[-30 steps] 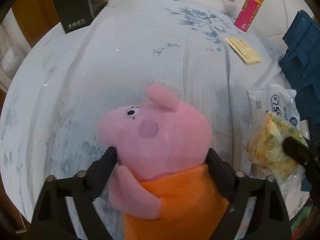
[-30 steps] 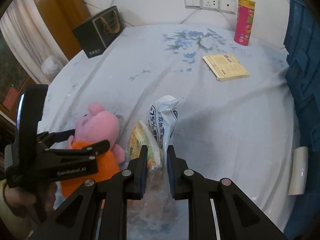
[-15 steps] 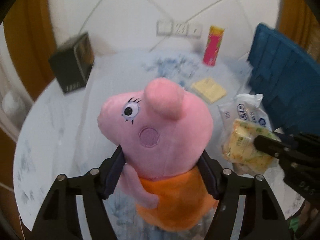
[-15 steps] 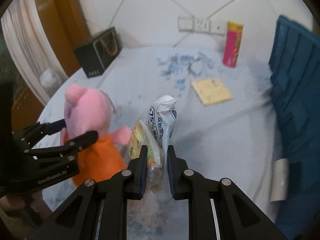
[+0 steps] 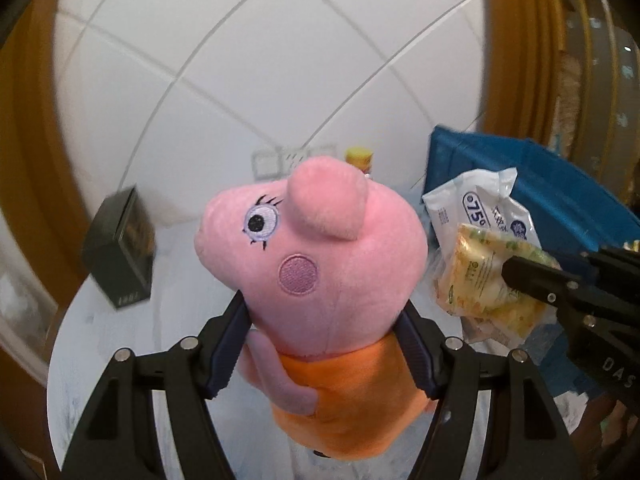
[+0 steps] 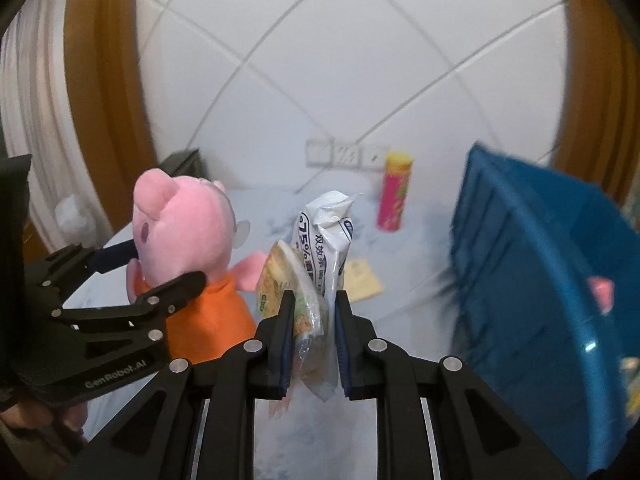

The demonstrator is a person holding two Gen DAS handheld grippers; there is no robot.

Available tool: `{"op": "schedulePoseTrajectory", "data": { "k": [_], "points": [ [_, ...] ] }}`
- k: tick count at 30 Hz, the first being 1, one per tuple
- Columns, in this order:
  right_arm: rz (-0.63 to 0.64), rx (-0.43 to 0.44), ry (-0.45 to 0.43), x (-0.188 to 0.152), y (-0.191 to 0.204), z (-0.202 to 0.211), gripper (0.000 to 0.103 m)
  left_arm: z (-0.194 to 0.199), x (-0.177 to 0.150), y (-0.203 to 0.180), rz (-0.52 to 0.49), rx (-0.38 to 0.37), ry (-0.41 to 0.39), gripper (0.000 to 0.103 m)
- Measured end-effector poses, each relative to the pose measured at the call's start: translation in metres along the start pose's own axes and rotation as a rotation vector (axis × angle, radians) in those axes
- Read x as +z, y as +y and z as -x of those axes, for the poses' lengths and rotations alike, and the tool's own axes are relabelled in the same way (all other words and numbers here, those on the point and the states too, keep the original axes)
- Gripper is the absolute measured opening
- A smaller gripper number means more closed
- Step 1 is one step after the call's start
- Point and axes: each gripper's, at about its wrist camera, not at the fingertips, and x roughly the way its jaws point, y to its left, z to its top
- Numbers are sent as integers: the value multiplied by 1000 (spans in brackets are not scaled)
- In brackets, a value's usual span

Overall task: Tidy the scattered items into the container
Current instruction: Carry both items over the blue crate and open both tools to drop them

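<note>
Above the near edge of the bed (image 6: 400,320), the left gripper (image 5: 320,344) is clamped on the pink pig plush (image 5: 320,264). Just right of it, the right gripper (image 6: 312,320) pinches a yellow snack packet (image 6: 288,280) and white wipes pack (image 6: 328,232) together. The blue container (image 6: 540,280) stands at right.

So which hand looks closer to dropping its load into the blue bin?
Probably the right: its tongs, shut on the packets, sit beside the blue bin. The left tongs hold the pig toy farther away.

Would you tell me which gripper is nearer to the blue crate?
Right. The right gripper, shut on two packets, has the blue crate just to its right; the left gripper, holding the pig plush, sits farther left, beyond the packets.
</note>
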Motion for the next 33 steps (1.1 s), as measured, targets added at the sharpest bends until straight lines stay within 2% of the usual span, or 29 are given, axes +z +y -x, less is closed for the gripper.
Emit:
{"op": "schedulePoseTrajectory", "data": {
  "k": [6,10,18,24,28,31,33],
  "points": [
    [-21,-97,-85,28,-36,44,18,7,52,-44,-34,-49,-61,69],
    [-41,-157,-153,51,-80,79,18,8,93,-89,-59,-71,-111,69],
    [-61,-302,-252,93,-191,153,18,25,197,-205,-120,-137,-253,69],
    [-70,-408,-264,116,-267,205,18,39,272,-294,-144,-210,-314,69],
    [-77,-460,-244,118,-304,221,18,33,286,-344,-176,-268,-280,69],
    [-90,-472,-198,107,-325,217,18,7,272,-364,-190,-303,-205,70],
    [-105,-467,-158,96,-338,212,18,-10,263,-378,-200,-326,-155,75]
  ]
}}
